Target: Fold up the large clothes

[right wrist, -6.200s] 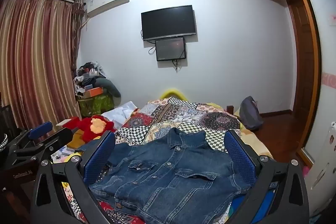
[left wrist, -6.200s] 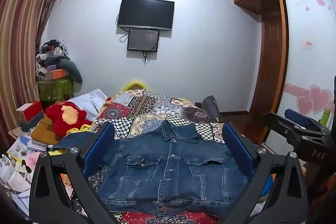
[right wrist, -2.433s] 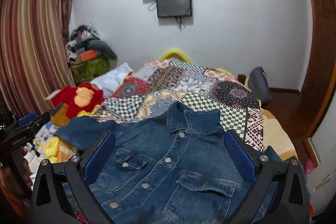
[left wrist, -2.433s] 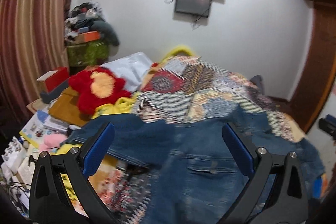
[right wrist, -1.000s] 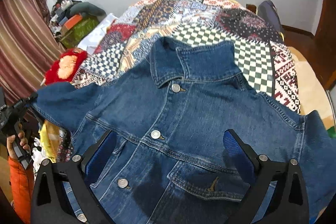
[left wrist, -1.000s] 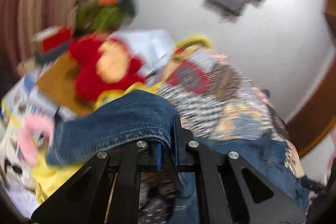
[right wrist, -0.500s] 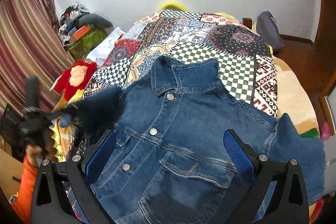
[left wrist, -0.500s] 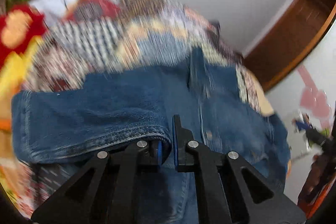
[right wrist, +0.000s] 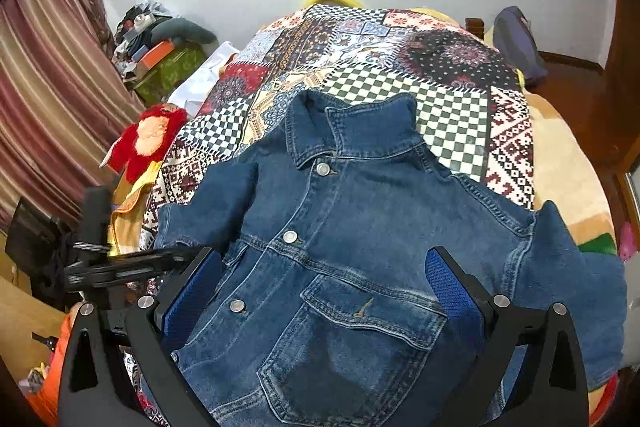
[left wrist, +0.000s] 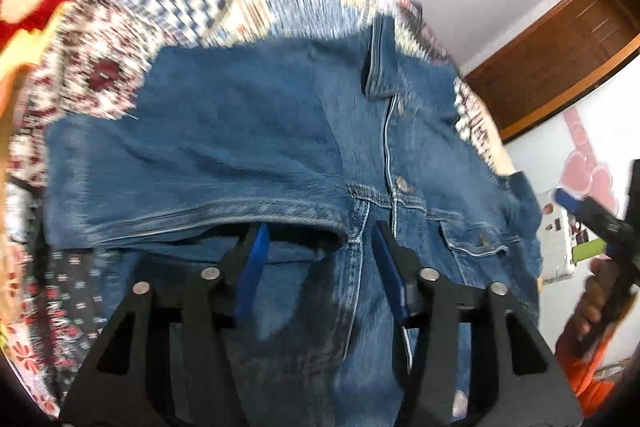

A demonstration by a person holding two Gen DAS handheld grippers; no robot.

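Note:
A blue denim jacket (right wrist: pixel 360 227) lies front-up and buttoned on the bed. Its left sleeve (left wrist: pixel 200 167) is folded across the chest, with the cuff between the blue pads (left wrist: pixel 256 267) of my left gripper (left wrist: pixel 320 227). Those jaws are opening and the pads stand clear of the cuff. In the right wrist view the left gripper (right wrist: pixel 188 257) shows side-on at the jacket's left edge. My right gripper (right wrist: pixel 322 253) hovers open over the chest pocket (right wrist: pixel 356 339), nothing between its fingers. The other sleeve (right wrist: pixel 568 267) sticks out to the right.
The patchwork quilt (right wrist: pixel 400 39) covers the bed beyond the collar. A red plush toy (right wrist: pixel 148 139), a green box with clutter (right wrist: pixel 168 67) and striped curtains (right wrist: pixel 40 87) stand along the left. A dark bag (right wrist: pixel 516 39) sits at the far right, by a wooden door (left wrist: pixel 560 47).
The left gripper, shut on the sleeve cuff, swung it from the bed's left side over the jacket's front, and its jaws have now parted. The right gripper stayed open above the jacket.

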